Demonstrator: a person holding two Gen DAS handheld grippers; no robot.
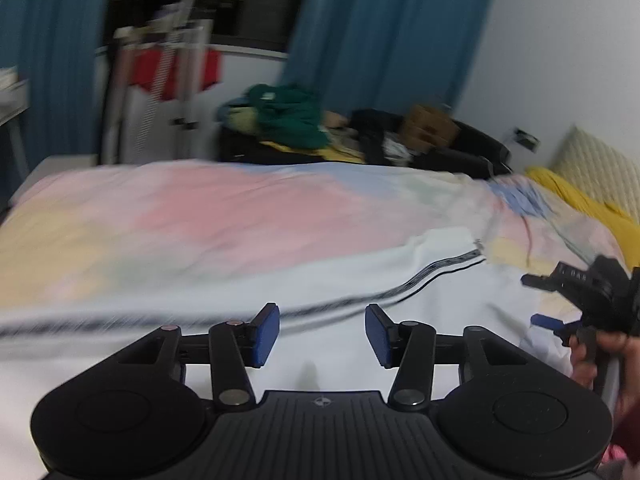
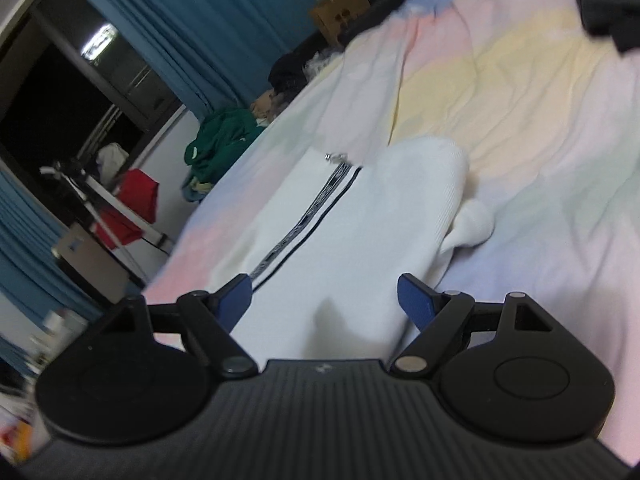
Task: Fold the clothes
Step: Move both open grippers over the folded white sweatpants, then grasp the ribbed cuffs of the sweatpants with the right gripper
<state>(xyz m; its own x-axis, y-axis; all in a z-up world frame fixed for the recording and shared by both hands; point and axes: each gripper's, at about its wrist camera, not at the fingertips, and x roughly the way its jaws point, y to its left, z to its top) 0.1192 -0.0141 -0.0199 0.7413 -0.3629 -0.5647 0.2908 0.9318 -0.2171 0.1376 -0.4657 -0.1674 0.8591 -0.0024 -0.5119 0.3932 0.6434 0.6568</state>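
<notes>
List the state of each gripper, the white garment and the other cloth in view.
left gripper: open, empty, above the garment.
right gripper: open, empty, over the garment.
white jacket: lying on the bed, zipped, not yet folded flat.
bedspread: spread, wrinkled.
green garment: crumpled in a pile beyond the bed.
curtains: drawn aside.

The bed (image 1: 192,216) carries a rumpled pastel cover in pink, yellow and pale blue patches. A white ribbed garment with a black-and-white striped band (image 2: 360,216) lies flat directly on it. A yellow cloth (image 1: 576,196) lies at the headboard end.
</notes>
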